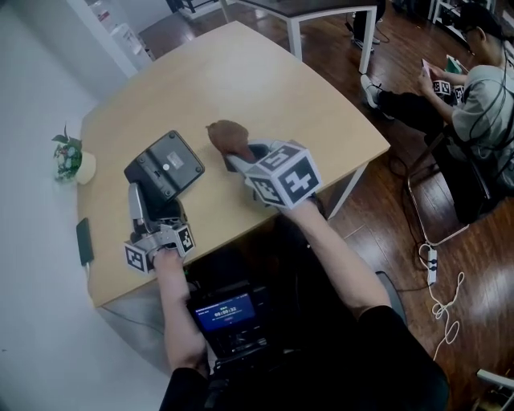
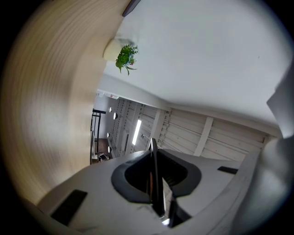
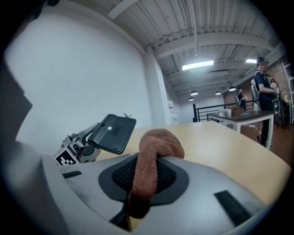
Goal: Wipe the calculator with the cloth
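**Hardly a Word to Read**

A small blue screen (image 1: 226,311) sits at the person's chest, behind both grippers and nearer the left gripper (image 1: 152,207) than the right gripper (image 1: 238,158). It shows a row of pale digits, too small to make out. The left cube (image 1: 158,245) and the right cube (image 1: 283,175), each just behind its own jaws, bear black-and-white square markers, which are patterns and not letters. The calculator (image 1: 165,163) in the left gripper shows its dark back with a small pale round sticker (image 1: 168,167); any print on it cannot be read. Far beyond the left gripper stand white sheets (image 1: 112,22) with red patches, their print a blur.
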A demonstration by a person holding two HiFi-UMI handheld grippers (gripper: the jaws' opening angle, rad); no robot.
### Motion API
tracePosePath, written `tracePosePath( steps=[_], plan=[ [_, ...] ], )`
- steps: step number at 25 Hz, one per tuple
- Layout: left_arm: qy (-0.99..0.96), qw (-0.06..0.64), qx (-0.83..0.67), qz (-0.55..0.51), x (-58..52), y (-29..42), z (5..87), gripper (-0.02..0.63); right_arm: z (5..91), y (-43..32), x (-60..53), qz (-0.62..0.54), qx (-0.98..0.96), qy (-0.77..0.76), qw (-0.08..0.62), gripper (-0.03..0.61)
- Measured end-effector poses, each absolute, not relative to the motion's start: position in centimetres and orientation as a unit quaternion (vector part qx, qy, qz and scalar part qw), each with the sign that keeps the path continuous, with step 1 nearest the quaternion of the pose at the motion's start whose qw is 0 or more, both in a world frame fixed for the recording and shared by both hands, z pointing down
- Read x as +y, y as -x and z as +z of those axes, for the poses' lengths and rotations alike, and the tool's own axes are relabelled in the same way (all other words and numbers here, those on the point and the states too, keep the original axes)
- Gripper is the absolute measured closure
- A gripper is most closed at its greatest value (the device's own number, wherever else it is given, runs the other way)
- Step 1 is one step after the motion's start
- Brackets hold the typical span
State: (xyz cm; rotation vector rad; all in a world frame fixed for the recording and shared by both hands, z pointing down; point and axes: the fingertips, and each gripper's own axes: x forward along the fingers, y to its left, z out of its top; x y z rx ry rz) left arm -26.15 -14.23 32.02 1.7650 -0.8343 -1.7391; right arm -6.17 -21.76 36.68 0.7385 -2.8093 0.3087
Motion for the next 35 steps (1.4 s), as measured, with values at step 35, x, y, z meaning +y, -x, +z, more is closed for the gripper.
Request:
tracePosePath(
  steps=[35],
  plan=[
    [-0.716, 0.237, -0.305, -0.581, -14.6, 22.9, 31.2, 0.549, 29.8, 16.2, -15.6, -0.148, -0.973, -0.093, 0.152, 0.52]
  ],
)
